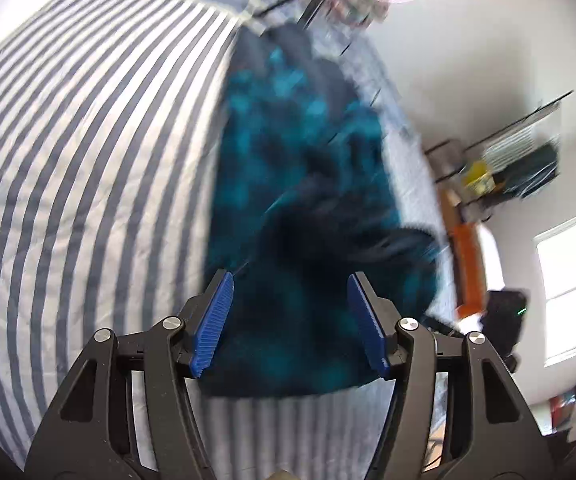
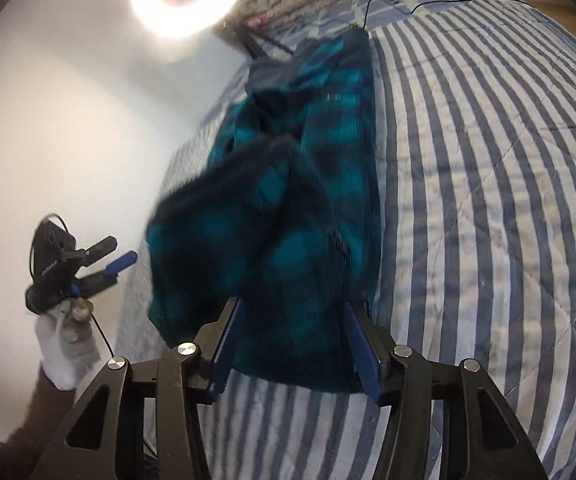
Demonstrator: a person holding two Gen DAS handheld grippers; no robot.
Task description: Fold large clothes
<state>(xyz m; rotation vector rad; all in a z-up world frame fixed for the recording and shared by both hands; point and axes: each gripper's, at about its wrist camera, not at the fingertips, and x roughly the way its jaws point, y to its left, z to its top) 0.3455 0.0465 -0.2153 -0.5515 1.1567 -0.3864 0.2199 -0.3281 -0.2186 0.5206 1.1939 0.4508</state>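
Left tool (image 1: 290, 324): jaws apart, blue ribbed pads (image 1: 212, 326) clear of cloth, nothing gripped, hanging above the near hem. The teal-and-black plaid fleece garment (image 1: 288, 168) lies lengthwise on the blue-and-white striped quilted bed cover (image 1: 87, 160), folded into a long narrow strip, loose flap bunched mid-length. Right tool (image 2: 292, 344): also released, over the near end. From its camera the left tool sits off at the left, in a white-gloved hand (image 2: 63, 344). Likely both let go to re-grip for the next fold.

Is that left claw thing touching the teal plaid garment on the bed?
Apart. In the right wrist view the left gripper hangs open off the bed's side, with white wall showing between it and the teal plaid garment.
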